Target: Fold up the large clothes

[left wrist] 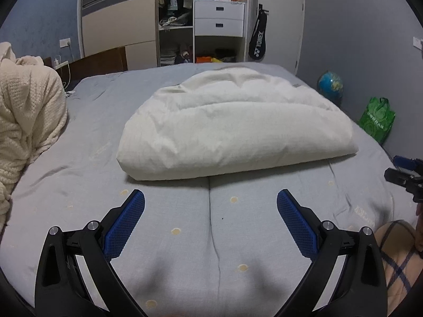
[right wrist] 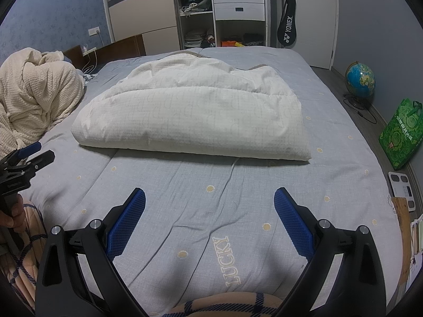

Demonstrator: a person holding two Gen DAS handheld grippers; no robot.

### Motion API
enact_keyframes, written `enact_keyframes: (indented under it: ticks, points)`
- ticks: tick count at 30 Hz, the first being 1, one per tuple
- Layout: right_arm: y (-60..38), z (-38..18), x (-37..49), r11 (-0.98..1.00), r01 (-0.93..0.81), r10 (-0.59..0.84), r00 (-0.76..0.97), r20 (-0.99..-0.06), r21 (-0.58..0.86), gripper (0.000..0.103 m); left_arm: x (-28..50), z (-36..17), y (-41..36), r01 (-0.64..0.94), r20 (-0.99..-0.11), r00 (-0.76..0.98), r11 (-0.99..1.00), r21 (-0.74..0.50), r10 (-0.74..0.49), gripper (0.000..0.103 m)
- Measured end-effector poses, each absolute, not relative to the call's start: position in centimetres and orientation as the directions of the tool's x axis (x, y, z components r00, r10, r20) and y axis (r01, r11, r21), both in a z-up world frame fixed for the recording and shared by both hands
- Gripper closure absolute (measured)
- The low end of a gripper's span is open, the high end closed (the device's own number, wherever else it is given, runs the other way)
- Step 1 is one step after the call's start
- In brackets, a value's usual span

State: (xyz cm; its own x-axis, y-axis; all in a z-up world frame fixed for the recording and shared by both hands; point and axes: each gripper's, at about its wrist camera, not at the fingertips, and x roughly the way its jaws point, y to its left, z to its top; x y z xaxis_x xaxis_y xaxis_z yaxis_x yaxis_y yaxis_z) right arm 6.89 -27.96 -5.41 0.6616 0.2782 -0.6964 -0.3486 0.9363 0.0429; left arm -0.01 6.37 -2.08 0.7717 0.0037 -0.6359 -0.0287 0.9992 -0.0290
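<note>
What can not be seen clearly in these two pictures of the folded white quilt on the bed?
- Far edge of the white quilt: hidden by its own bulk in both views.
- Grey tag on it: too small to read, left wrist view.
- Cream blanket: cut off by the left edge in both views.
- Number of folded layers: cannot tell.
- Right gripper: cut off by the right edge, left wrist view.

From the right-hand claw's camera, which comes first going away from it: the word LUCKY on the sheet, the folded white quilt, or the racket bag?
1. LUCKY lettering, on the sheet between the right gripper's fingers.
2. Folded white quilt, mid-bed.
3. Racket bag, hanging by the wardrobe, far right.
</note>
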Motion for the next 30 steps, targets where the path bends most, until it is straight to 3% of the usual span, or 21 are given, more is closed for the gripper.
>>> enact_keyframes:
  ticks: [30]
  points:
    - [-27.96,-5.46,6.85,0.936,-0.35,0.278,0.662,-0.696,0.042,0.01,0.17,-2.4,6.31,-0.047,-0.657,0.754,0.999,-0.025,0.019,0.007]
